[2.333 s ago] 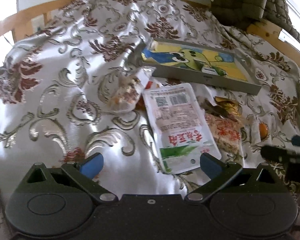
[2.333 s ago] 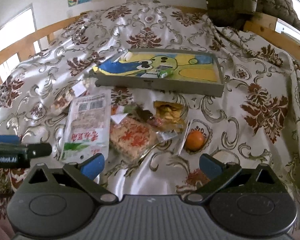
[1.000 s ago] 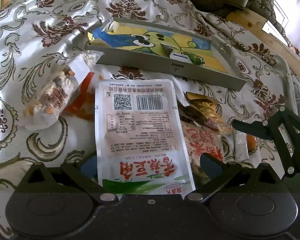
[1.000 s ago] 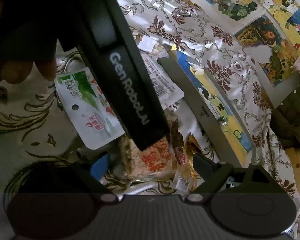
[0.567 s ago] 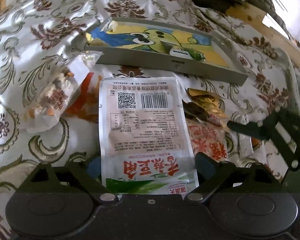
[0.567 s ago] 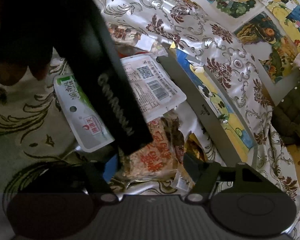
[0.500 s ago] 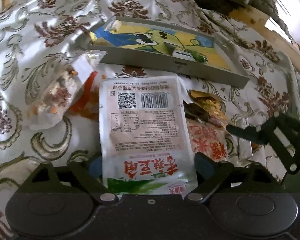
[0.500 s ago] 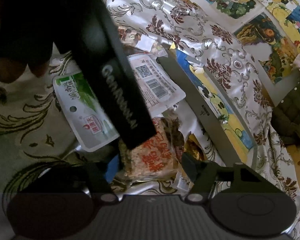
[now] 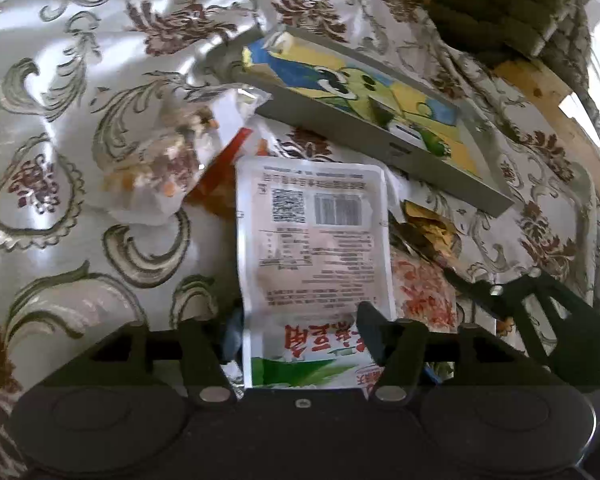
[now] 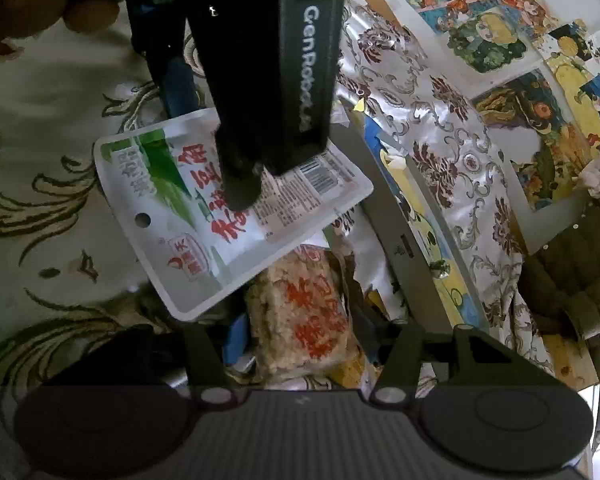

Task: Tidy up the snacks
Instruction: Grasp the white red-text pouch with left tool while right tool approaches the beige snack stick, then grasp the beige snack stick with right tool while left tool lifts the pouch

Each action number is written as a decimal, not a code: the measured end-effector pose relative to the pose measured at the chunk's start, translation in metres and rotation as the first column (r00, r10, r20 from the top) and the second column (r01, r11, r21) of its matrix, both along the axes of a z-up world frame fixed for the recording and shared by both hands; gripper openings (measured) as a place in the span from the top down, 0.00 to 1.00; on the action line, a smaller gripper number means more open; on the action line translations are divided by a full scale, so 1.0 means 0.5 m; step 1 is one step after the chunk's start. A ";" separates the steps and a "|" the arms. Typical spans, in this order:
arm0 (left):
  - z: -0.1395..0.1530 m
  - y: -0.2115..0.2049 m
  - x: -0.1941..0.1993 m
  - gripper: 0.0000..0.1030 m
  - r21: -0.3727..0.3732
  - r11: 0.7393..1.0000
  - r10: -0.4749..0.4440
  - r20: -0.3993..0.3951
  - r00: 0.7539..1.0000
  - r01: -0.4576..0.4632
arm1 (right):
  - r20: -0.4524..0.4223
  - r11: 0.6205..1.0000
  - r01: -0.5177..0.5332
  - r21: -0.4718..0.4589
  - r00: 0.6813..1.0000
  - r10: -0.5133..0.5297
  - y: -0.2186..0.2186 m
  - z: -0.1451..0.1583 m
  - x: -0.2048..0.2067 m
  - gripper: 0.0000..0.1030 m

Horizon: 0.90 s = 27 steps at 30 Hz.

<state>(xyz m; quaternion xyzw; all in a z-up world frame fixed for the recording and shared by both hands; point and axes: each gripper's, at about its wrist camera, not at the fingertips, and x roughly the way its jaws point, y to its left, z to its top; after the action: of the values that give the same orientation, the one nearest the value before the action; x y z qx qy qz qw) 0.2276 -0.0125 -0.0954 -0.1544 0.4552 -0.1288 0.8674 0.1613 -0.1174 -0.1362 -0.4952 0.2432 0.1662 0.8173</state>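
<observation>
Two grippers are seen working over a patterned bedspread strewn with snack packets. At the far left of the left wrist view a clear bag of mixed nuts and crackers is seen lying on the cloth, with an orange wrapper partly tucked under it. Just to its right lies the white pouch with red lettering, back side up, its near end caught between the fingers of the left gripper; the jaws have just been closing, the pads are seen pressed against both edges of the pouch, and the near end is seen raised off the cloth in the right wrist view. Beside the pouch on the right, a clear packet of rice crackers with red print is seen, partly overlapped by it. In the right wrist view this packet is bracketed by the right gripper, whose jaws have also just been closing and whose pads are seen against its two sides. A crumpled gold wrapper is found behind the crackers. Farther back and to the right, a shallow grey tray with a cartoon lining is set on the bedspread, apart from the held packets, with a small green-and-white item lying in it.
</observation>
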 end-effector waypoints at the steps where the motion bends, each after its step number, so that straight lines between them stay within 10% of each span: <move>1: -0.003 -0.001 0.001 0.23 -0.010 1.000 -0.013 0.003 1.000 0.013 | -0.005 1.000 -0.007 -0.002 1.000 0.007 0.001 -0.003 0.001 0.57; 6: -0.008 -0.014 0.002 0.10 -0.028 0.997 -0.073 0.027 0.997 0.073 | 0.031 0.999 -0.041 -0.023 0.999 0.042 0.005 -0.007 -0.008 0.71; 16: -0.005 0.027 0.007 0.26 -0.116 0.993 0.003 -0.014 1.000 -0.005 | -0.010 0.983 0.070 0.168 0.998 -0.069 -0.032 0.070 0.032 0.76; 27: -0.005 0.050 0.007 0.73 -0.238 0.971 0.019 -0.053 0.998 -0.031 | -0.217 0.835 0.288 0.469 0.954 -0.206 -0.133 0.149 0.102 0.77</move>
<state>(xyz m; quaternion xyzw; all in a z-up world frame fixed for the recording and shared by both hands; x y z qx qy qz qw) 0.2311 0.0124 -0.0980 -0.2665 0.4562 -0.1677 0.8323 0.2123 -0.1840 -0.0619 -0.2184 0.3182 0.1545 0.9095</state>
